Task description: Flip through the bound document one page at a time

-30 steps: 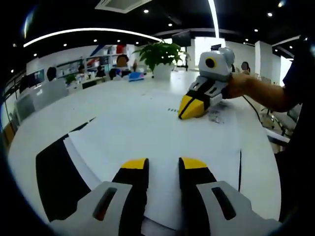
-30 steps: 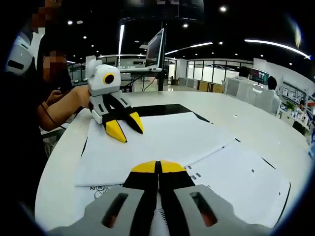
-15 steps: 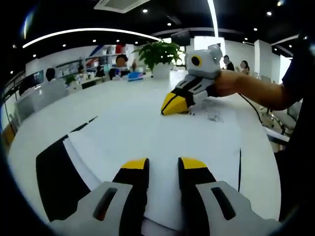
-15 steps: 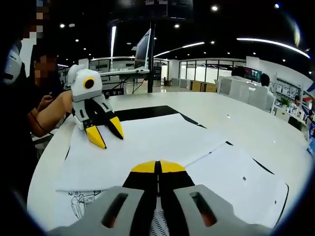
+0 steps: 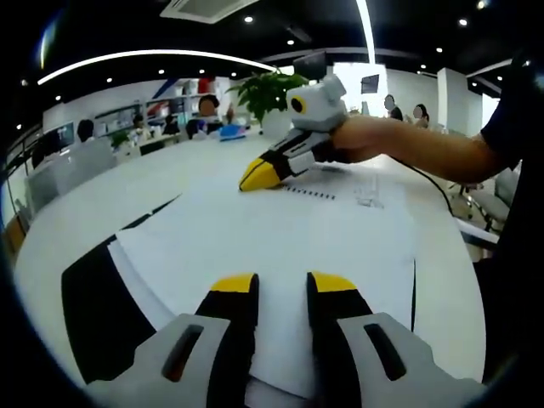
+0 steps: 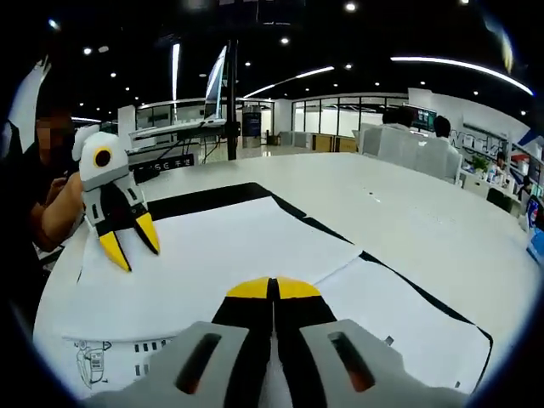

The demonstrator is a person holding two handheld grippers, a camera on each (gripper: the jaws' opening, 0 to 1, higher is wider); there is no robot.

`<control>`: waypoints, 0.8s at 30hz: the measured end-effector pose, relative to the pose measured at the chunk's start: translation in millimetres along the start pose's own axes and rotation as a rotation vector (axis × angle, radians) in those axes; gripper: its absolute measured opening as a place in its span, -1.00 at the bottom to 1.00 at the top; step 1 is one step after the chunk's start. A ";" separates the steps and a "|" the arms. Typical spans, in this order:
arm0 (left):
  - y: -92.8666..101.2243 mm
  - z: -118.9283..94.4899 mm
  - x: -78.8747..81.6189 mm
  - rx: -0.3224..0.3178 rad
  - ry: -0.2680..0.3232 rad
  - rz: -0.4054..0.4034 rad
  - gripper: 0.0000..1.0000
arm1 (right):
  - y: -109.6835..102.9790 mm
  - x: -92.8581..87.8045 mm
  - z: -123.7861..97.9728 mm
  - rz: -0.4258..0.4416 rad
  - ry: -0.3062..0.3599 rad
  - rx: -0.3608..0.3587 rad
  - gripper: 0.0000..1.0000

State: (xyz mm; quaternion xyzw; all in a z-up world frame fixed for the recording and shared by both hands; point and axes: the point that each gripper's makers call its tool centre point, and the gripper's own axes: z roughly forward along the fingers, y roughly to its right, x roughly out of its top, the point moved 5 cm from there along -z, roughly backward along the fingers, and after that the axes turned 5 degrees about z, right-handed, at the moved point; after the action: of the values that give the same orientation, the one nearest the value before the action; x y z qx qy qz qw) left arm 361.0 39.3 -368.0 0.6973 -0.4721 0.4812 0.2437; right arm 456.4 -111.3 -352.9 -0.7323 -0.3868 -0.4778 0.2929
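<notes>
The bound document (image 5: pixel 255 238) lies open on a white table, its black cover (image 5: pixel 98 314) showing at the edges. My left gripper (image 5: pixel 283 286) is open, its jaws resting low over the white page. My right gripper (image 5: pixel 257 175) hovers at the far side of the sheet, jaws closed. In the right gripper view, my right gripper (image 6: pixel 274 289) is shut on the edge of a white page (image 6: pixel 212 255), which is lifted off a printed page (image 6: pixel 102 361) below. My left gripper (image 6: pixel 132 244) stands on that lifted sheet at left, jaws apart.
A person's arm (image 5: pixel 408 153) reaches in from the right. A potted plant (image 5: pixel 268 89) stands at the table's far side, with seated people beyond. A monitor (image 6: pixel 217 85) rises behind the white table (image 6: pixel 408 212). Another flat white page (image 6: pixel 399 314) lies at right.
My right gripper has carried the gripped page leftward across the document in the left gripper view. The left gripper has stayed put with its jaws apart.
</notes>
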 end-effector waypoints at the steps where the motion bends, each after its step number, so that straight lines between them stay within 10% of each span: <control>1: -0.1 0.0 0.1 -0.003 0.000 0.001 -0.49 | 3.2 0.6 2.4 -0.001 -0.005 -0.009 -0.96; 24: -1.0 0.2 1.1 -0.009 0.000 0.008 -0.49 | 86.2 15.0 47.3 0.044 -0.061 -0.039 -0.96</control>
State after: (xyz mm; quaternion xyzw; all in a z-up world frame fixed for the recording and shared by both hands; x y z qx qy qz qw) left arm 362.1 39.0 -367.0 0.6943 -0.4770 0.4801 0.2448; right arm 555.4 -114.8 -361.7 -0.7606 -0.3700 -0.4561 0.2768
